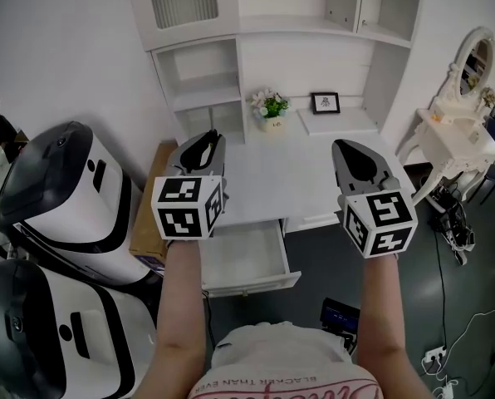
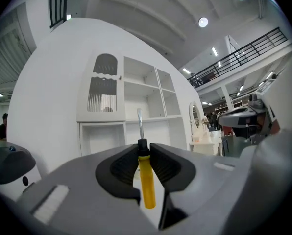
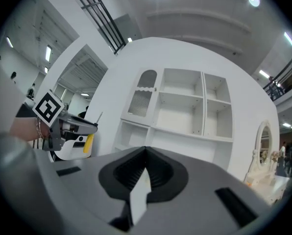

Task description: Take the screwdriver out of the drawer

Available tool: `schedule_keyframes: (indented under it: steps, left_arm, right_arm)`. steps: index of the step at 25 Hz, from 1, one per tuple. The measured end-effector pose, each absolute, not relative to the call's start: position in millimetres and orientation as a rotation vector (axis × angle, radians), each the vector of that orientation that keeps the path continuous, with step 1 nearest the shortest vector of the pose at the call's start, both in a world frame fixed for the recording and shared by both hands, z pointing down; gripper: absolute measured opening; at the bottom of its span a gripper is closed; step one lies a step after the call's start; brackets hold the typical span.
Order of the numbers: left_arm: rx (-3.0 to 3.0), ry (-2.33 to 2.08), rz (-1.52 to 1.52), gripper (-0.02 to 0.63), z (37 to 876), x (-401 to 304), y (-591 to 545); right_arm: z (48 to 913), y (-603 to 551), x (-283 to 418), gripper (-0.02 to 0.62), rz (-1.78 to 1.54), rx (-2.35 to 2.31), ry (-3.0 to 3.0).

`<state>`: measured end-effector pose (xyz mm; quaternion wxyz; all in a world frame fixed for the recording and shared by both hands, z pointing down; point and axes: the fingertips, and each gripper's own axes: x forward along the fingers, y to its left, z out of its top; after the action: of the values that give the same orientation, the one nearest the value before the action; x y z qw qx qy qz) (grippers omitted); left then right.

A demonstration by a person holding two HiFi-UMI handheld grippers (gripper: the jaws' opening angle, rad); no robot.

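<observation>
Left tool is closed on the screwdriver, its pads pinching the black collar where the yellow handle meets the shaft. The blade sticks out beyond the tips and the handle lies back toward the camera. Right tool has its jaws together with nothing between them.

In the head view both tools are held level and high above the white surface. The drawer stands pulled out below them, so the screwdriver is out of it and well clear.

Assessment: removal is essentially accomplished, and what remains is carrying and placing. The grip sits on a narrow, round section, so the handle could pivot or slip. Recommended: hold pressure constant, avoid wrist rolls, move slowly, and lower until the handle rests on the surface before opening.
</observation>
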<state>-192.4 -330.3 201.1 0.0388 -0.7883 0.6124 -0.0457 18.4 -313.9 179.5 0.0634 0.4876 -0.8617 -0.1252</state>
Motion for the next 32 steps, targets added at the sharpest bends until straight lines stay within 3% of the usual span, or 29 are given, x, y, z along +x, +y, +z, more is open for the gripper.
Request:
schedule_keyframes:
  steps: [13, 32]
  left_arm:
    - [-2.281, 1.827, 0.034, 0.081, 144, -212, -304]
    - [-2.240, 1.810, 0.083, 0.081, 135, -215, -285]
  right_arm:
    - [144, -302, 30, 0.006, -0.459, 1.583, -2.640]
    - [143, -289, 22, 0.006, -0.512, 1.564, -2.619]
